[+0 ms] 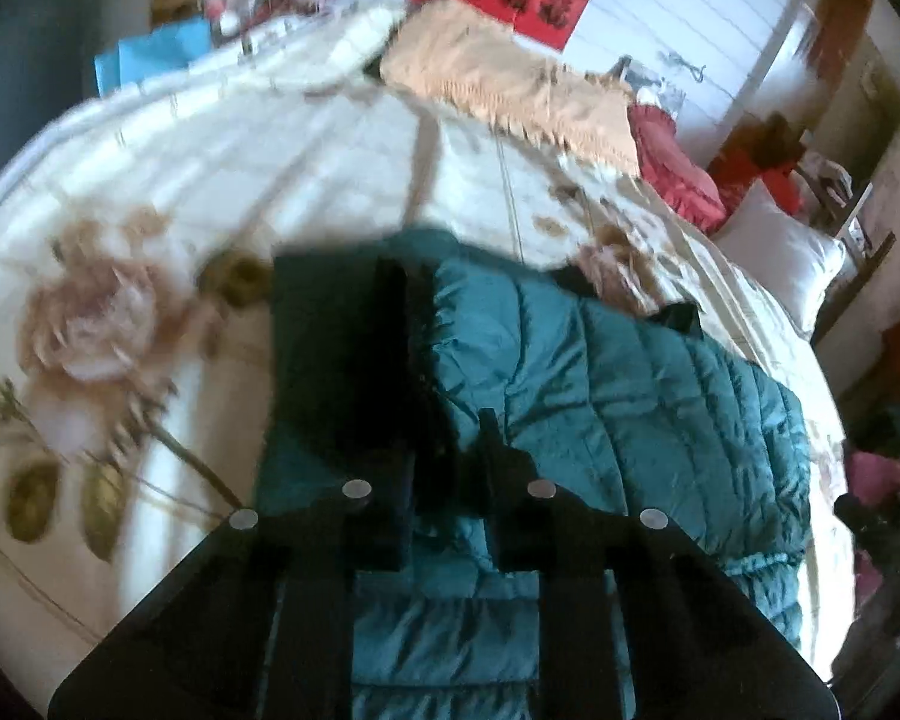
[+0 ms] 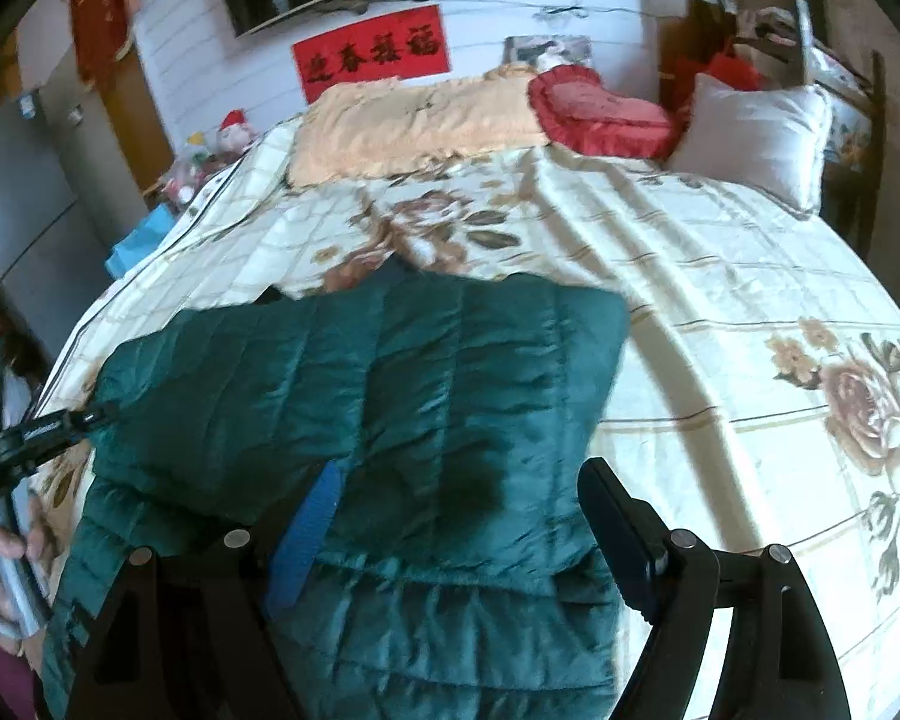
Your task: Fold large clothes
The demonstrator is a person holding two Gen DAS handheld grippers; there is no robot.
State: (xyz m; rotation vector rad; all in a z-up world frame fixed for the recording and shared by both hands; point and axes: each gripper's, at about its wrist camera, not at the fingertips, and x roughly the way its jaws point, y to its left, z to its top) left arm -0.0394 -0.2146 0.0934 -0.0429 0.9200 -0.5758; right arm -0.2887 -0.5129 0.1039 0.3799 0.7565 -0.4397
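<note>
A large teal quilted jacket (image 1: pixel 618 372) lies spread on the floral bedspread (image 1: pixel 150 192). In the left wrist view my left gripper (image 1: pixel 444 468) hovers low over the jacket's near part, by a dark fold of fabric (image 1: pixel 360 348); its jaws stand a little apart with nothing clearly between them. In the right wrist view the jacket (image 2: pixel 390 372) lies folded over itself. My right gripper (image 2: pixel 456 504) is wide open just above it, blue pad (image 2: pixel 306 540) on the left, black finger (image 2: pixel 612 516) on the right. The left gripper (image 2: pixel 36 432) shows at the far left.
A peach blanket (image 2: pixel 414 120), a red heart cushion (image 2: pixel 600 111) and a white pillow (image 2: pixel 756 132) lie at the head of the bed. A red banner (image 2: pixel 372 54) hangs on the wall. Toys (image 2: pixel 210 150) and a cabinet (image 2: pixel 24 210) stand at the left.
</note>
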